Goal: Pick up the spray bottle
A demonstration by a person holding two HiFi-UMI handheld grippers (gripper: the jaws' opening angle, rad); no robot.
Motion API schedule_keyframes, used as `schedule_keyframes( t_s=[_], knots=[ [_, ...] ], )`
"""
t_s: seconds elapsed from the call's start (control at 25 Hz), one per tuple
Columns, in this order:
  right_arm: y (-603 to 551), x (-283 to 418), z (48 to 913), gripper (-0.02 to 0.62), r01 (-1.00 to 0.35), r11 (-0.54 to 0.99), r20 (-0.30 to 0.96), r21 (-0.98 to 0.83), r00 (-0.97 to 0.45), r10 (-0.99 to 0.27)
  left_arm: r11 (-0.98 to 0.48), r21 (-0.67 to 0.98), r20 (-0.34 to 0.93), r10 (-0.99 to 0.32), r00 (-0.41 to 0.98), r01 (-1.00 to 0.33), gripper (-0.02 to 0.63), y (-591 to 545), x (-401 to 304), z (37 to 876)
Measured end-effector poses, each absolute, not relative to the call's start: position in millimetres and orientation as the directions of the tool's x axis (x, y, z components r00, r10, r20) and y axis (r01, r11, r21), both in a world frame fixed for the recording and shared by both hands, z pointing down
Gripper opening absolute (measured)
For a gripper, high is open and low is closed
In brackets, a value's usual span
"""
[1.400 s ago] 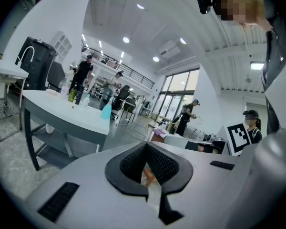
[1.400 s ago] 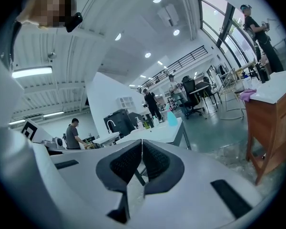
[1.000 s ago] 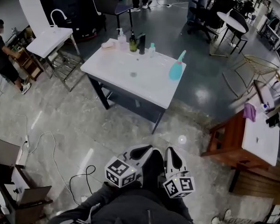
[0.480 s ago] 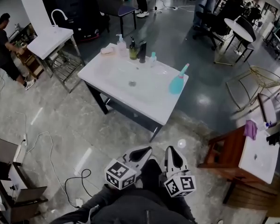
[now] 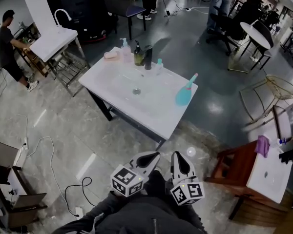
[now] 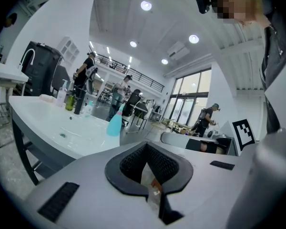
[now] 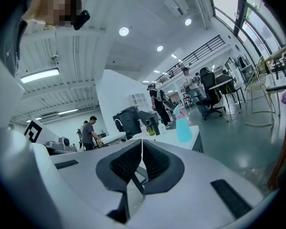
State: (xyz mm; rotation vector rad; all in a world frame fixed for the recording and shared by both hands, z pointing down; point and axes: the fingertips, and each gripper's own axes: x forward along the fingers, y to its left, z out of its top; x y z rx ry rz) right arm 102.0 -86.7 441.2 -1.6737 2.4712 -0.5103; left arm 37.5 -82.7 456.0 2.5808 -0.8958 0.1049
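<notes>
The teal spray bottle (image 5: 184, 94) stands upright near the right edge of the white sink table (image 5: 118, 92). It also shows in the left gripper view as the spray bottle (image 6: 115, 123), and in the right gripper view as the spray bottle (image 7: 183, 128). My left gripper (image 5: 149, 155) and right gripper (image 5: 178, 156) are side by side close to my body, well short of the table, over the floor. Both point roughly level toward the table. Each is shut with nothing between its jaws, as the left gripper (image 6: 146, 145) and the right gripper (image 7: 141, 141) show in their own views.
Soap bottles (image 5: 130, 51) and a black faucet (image 5: 148, 57) stand at the table's far edge. A second sink stand (image 5: 52, 41) and a person (image 5: 9, 38) are at the left. A wooden table (image 5: 241, 162) is at the right, boxes (image 5: 12, 179) and a floor cable (image 5: 58, 172) at the lower left.
The sink table and spray bottle have come lower and nearer in the head view as I move toward them. Both grippers keep their place by my body and stay shut.
</notes>
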Motion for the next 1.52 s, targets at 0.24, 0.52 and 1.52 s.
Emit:
schedule_keyframes(
  t_s=[0.24,0.52,1.52],
  knots=[
    [-110,121,441,0.012,-0.871,0.363,0.085,-0.332,-0.41,-0.908,-0.699,0.347,0.197,-0.598,0.777,-0.625,0.008,-106,59,457],
    [-130,145,447,0.011,-0.852,0.4,0.065,-0.337,-0.445,-0.893,-0.682,0.335,0.197,-0.624,0.756,-0.65,0.008,-122,84,465],
    [-218,152,441,0.011,-0.848,0.411,0.059,-0.335,-0.454,-0.889,-0.697,0.328,0.214,-0.603,0.768,-0.638,0.008,-213,101,461]
  ],
)
